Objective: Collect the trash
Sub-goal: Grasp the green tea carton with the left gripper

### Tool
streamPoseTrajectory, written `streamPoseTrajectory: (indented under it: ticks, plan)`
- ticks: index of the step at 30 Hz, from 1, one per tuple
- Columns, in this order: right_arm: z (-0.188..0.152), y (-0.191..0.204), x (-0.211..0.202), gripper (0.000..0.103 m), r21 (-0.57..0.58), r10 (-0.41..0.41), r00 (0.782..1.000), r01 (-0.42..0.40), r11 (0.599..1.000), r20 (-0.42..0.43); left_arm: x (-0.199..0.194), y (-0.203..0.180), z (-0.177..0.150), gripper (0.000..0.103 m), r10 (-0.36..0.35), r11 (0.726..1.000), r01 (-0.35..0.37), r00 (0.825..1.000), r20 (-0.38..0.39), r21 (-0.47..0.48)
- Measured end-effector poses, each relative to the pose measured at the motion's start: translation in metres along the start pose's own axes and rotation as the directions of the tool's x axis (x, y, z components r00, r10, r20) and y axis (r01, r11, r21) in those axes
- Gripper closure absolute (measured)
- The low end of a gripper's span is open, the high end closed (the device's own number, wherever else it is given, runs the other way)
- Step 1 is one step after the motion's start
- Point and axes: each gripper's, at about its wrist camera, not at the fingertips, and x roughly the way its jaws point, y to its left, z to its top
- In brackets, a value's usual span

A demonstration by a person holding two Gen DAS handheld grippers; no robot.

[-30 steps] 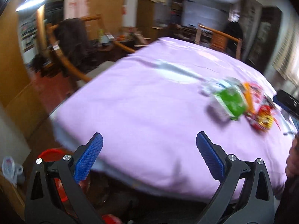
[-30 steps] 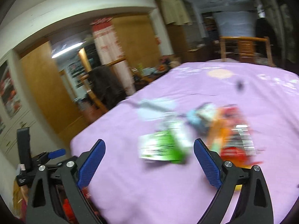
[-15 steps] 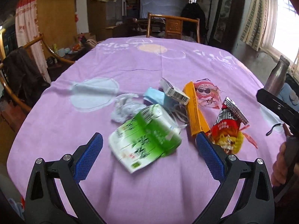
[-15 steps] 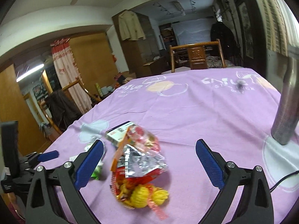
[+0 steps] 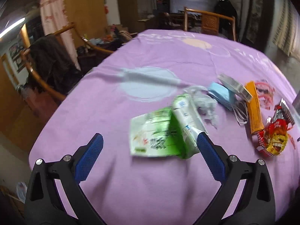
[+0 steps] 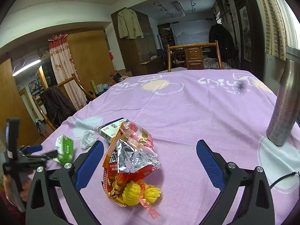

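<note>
- Left wrist view: the left gripper is wide apart and holds nothing. A green packet lies on the purple tablecloth at 12 o'clock, touching the right finger. More trash sits at 2 o'clock: a blue mask and an orange box.
- Right wrist view: the right gripper is wide apart and empty. A red snack bag lies at 11 o'clock. A metal bottle stands at 2 o'clock.

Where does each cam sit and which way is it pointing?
Left wrist: on the left gripper, looking across the purple tablecloth at the green packet; its open blue fingers show.
Right wrist: on the right gripper, facing the red snack bag and steel bottle; the left gripper and hand appear at left.
Shared: green packet, snack bag, tablecloth.
</note>
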Motion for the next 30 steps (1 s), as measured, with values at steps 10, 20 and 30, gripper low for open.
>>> streamPoseTrajectory:
  ticks: [10,20,30]
  plan:
    - [-0.001,-0.001,0.001,0.006,0.007,-0.004,1.000,0.004,1.000,-0.017,-0.001,-0.017,-0.015,0.006,-0.131,0.991,0.130,0.991,0.022,0.036]
    - [-0.003,0.002,0.005,0.006,-0.002,-0.009,0.999,0.009,1.000,-0.036,0.031,-0.015,0.007,0.006,-0.133,0.991,0.133,0.991,-0.016,0.013]
    - [-0.005,0.008,0.010,0.006,-0.032,-0.011,0.998,0.009,0.999,-0.062,0.067,0.009,0.009,0.007,-0.308,0.948,0.289,0.939,-0.150,-0.136]
